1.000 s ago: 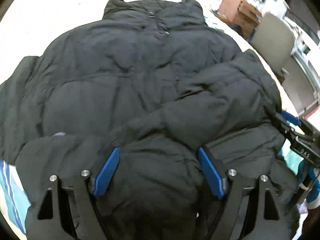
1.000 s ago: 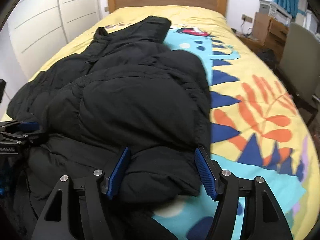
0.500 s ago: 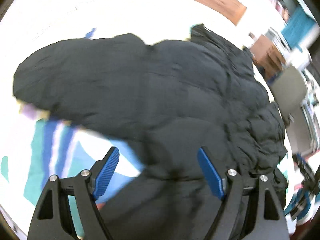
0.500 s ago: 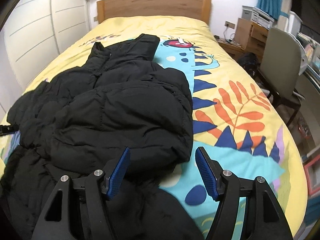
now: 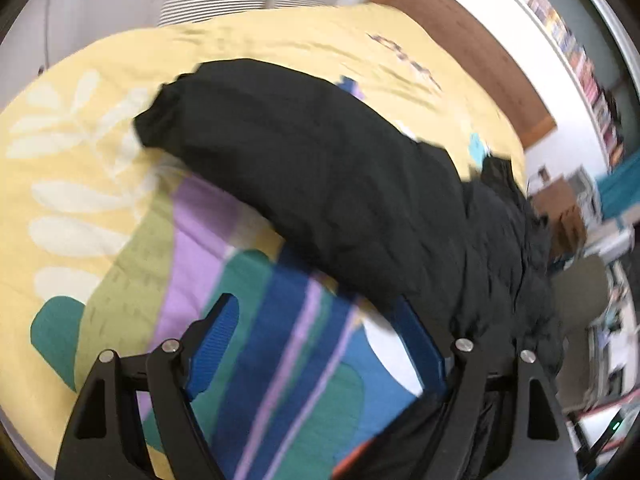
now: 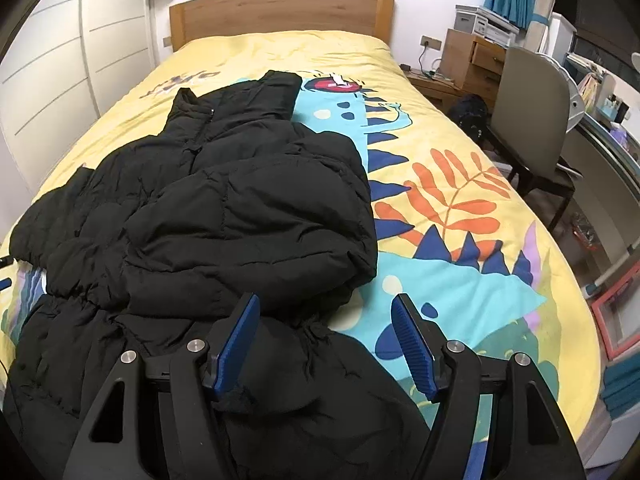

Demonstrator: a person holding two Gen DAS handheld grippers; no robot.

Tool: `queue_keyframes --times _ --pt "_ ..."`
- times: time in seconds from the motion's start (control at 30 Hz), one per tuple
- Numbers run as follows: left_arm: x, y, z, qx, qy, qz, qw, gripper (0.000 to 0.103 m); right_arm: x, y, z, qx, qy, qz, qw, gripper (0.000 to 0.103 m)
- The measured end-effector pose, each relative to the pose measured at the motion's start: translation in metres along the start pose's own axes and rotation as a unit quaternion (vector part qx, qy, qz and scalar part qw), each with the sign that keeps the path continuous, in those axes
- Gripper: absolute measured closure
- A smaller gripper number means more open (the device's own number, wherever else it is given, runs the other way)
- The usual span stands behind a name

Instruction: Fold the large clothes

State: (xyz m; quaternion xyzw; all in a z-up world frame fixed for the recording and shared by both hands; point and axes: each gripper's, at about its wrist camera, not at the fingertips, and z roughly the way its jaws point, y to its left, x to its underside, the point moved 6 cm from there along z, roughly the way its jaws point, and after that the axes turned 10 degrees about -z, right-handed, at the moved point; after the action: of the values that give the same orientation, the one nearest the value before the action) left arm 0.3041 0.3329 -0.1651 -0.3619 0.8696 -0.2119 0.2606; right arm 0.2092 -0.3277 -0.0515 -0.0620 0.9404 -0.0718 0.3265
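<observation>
A black puffer jacket [image 6: 240, 200] lies front-up on the bed, collar toward the headboard, with one sleeve folded across its chest. My right gripper [image 6: 326, 304] hovers open above the jacket's hem at its right edge, nothing between its fingers. In the blurred, tilted left wrist view, the jacket's [image 5: 340, 184] other sleeve stretches out flat toward the upper left. My left gripper [image 5: 316, 308] is open over the striped bedspread just below that sleeve. Its right finger [image 5: 416, 340] is close beside the jacket's edge, and I cannot tell whether they touch.
The bedspread [image 6: 460, 140] is yellow with a bright dinosaur print. A wooden headboard [image 6: 280, 12] stands at the far end and white wardrobe doors [image 6: 48, 60] on the left. A grey chair [image 6: 528, 100], wooden drawers [image 6: 468, 60] and a red frame [image 6: 616, 320] line the right side.
The left gripper has swung from above the jacket's middle out to its spread sleeve, rolling as it went. The right gripper has lifted and drawn back from the folded sleeve. Both stay open.
</observation>
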Motion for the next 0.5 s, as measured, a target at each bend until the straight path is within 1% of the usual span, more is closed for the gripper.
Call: queue_keyframes --times 0.1,0.23,0.33,0.4,0.5 --pt "-0.016 0.017 0.006 0.025 0.001 -0.037 0.9990 0.023 -0.003 0.005 -0.002 0.009 0.005 -0.010 1.000 0.035" --pt "-0.045 0.036 0.018 0.063 0.002 -0.089 0.9940 0.023 -0.010 0.015 -0.004 0.017 0.008 -0.021 1.000 0.035" --pt "-0.069 0.052 0.032 0.086 -0.005 -0.141 0.9863 0.023 -0.014 0.021 -0.005 0.023 0.011 -0.032 0.999 0.035" --pt "-0.085 0.062 0.043 0.109 -0.006 -0.178 0.9780 0.023 -0.015 0.024 -0.007 0.029 0.013 -0.037 0.999 0.035" --pt "-0.101 0.076 0.059 0.128 -0.008 -0.225 0.9659 0.023 -0.017 0.023 -0.009 0.037 0.016 -0.037 0.999 0.035"
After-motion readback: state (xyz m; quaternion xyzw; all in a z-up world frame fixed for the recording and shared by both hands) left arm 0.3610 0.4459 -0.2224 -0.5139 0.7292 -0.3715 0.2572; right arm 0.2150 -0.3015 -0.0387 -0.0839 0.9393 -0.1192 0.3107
